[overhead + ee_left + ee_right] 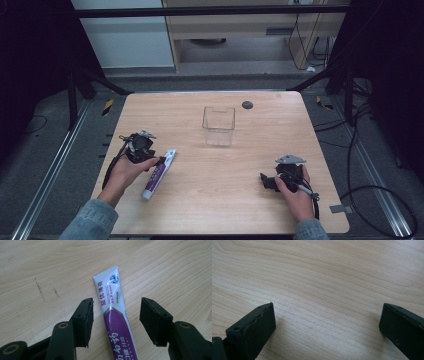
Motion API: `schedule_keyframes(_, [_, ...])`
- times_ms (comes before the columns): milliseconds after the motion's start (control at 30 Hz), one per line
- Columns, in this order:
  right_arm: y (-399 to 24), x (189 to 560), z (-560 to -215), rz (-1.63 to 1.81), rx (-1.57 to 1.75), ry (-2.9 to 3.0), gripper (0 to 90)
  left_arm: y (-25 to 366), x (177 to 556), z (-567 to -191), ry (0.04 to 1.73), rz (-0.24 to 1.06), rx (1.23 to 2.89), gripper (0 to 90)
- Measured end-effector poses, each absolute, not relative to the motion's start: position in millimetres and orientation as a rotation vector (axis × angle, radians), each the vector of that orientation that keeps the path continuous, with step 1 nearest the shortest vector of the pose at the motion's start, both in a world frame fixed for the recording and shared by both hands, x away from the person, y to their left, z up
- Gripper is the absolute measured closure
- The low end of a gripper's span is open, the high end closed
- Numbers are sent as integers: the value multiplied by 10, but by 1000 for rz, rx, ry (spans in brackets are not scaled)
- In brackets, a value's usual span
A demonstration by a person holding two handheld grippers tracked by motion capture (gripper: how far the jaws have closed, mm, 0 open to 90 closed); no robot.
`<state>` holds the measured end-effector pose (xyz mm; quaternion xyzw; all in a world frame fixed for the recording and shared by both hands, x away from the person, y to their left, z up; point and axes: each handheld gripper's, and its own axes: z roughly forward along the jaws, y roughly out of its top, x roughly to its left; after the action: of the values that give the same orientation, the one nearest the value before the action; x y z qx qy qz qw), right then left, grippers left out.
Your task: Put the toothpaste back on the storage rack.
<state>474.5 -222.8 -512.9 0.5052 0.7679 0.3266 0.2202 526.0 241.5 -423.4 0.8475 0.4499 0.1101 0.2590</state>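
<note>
A white and purple toothpaste tube (159, 173) lies flat on the wooden table (225, 200) at the left. My left gripper (158, 162) is lowered over the tube's flat end. In the left gripper view the tube (117, 322) runs between the two black jaws of this gripper (116, 306), with a gap on each side, so it is open. At the right of the table my right gripper (265, 181) rests low, pointing left. Its jaws (327, 312) stand wide open over bare wood.
A clear square plastic container (218, 126) stands upright at the middle back of the table. A small dark round disc (247, 105) sits behind it near the far edge. Cables trail on the floor at the right.
</note>
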Motion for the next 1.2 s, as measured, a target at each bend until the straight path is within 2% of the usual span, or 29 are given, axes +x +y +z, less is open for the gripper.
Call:
schedule_keyframes(167, [-2227, 4744, -5128, 905, 1399, 2123, 9, 2440, 5286, -4300, 1247, 287, 2312, 463])
schedule_keyframes(300, [-2227, 4744, -5128, 905, 1399, 2124, 9, 2463, 5309, -4297, 1256, 274, 2304, 518])
schedule_keyframes(467, [-2225, 4744, -5127, 908, 1404, 2124, 8, 2379, 5305, -4319, 1245, 234, 2321, 526])
schedule_keyframes(633, [-2223, 4761, -5130, 909, 1395, 2126, 7, 2298, 5298, -4337, 1235, 305, 2386, 505])
schedule_keyframes(967, [-2222, 4761, -5130, 910, 1396, 2126, 7, 2283, 5429, -4508, 1302, 223, 2396, 442])
schedule_keyframes(1200, [-2222, 4761, -5130, 910, 1396, 2126, 7, 2251, 5472, -4595, 1310, 205, 2405, 456])
